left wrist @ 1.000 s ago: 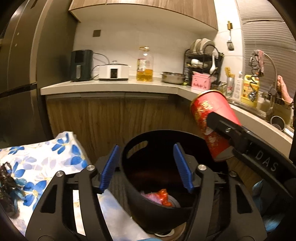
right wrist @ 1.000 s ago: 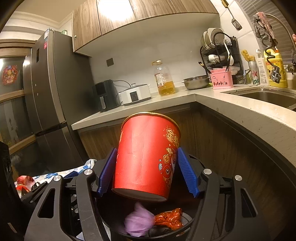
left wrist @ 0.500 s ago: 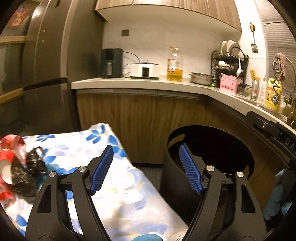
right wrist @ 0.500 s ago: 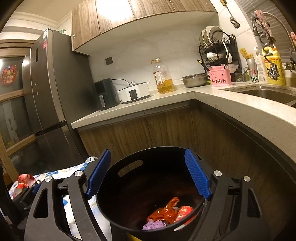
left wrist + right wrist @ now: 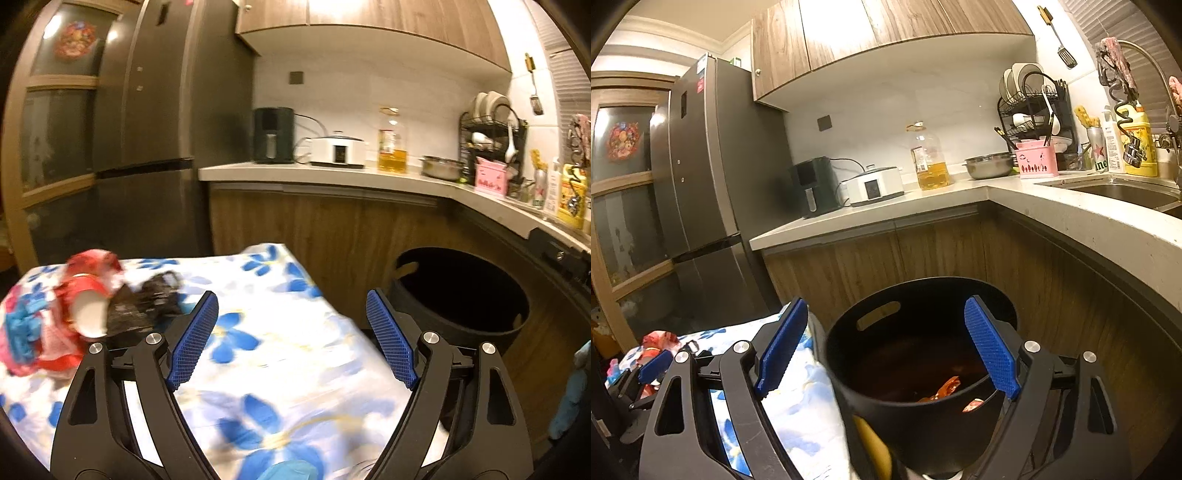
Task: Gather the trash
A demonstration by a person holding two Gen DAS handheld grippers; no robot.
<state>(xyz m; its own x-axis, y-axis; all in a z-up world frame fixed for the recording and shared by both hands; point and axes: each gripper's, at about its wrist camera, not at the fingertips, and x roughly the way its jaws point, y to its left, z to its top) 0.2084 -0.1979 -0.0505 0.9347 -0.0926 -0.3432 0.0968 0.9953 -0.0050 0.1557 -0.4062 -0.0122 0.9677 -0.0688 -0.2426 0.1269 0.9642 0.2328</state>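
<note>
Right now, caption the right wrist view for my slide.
Right gripper, jaws open and empty, above the black bin holding red wrappers.

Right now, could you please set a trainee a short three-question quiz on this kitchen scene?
1. True or false: the right claw holds a red cup.
2. What lies in the black bin? A) orange wrappers B) plates C) nothing
3. On what does the remaining trash lie?

Key: 1. False; its jaws, just opened further, hold nothing. 2. A, wrappers. 3. The blue-flowered cloth, left of the bin.
</note>
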